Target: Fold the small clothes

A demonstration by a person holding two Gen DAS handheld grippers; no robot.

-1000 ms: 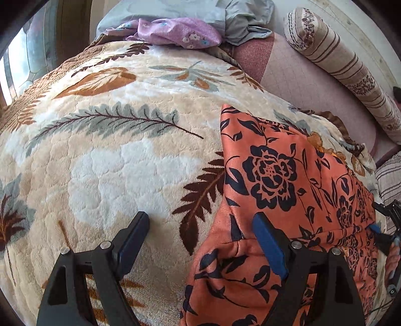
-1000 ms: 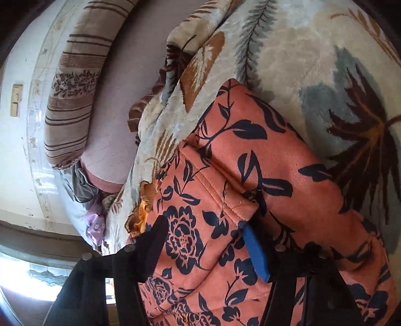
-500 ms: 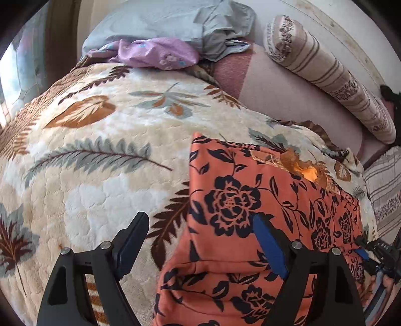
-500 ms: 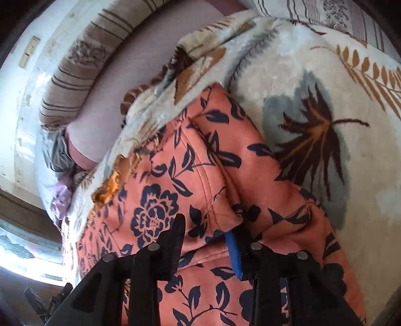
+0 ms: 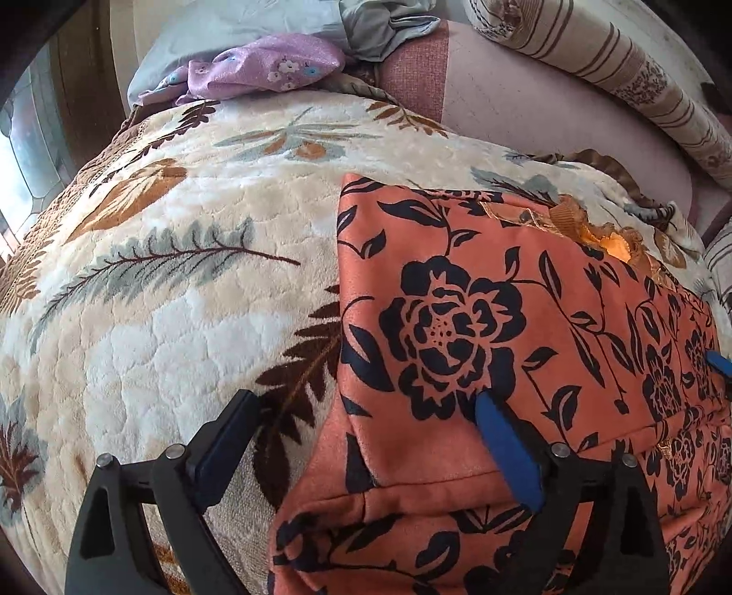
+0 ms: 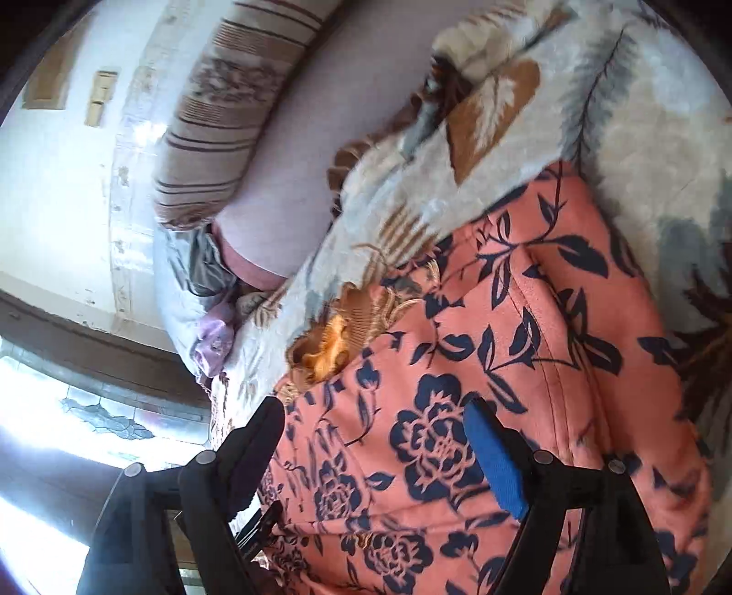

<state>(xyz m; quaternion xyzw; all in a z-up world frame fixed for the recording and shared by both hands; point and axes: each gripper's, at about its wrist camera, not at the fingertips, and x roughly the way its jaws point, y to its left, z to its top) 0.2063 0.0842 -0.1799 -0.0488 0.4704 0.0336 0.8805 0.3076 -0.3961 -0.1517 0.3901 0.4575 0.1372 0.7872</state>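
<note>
right tongs (image 6: 375,444) opening off orange garment (image 6: 526,366), left tongs (image 5: 366,439) widening

One orange garment with a dark floral print (image 5: 503,320), folded, filling the half from 3 to 6 o'clock in the left wrist view. One cream blanket with a leaf pattern (image 5: 160,297) under it, spread from 7 to 12 o'clock. One striped bolster pillow (image 5: 640,73) at 1 o'clock. One lilac flowered cloth (image 5: 265,68) at 11 o'clock, against one grey-blue bundle of bedding (image 5: 283,23) at 12 o'clock; separate pieces within that bundle not countable. One window with patterned glass (image 6: 100,416) at 8 o'clock in the right wrist view. Two tongs: left tongs (image 5: 366,430) and right tongs (image 6: 375,439), each with two fingers, one blue pad showing per pair.
</note>
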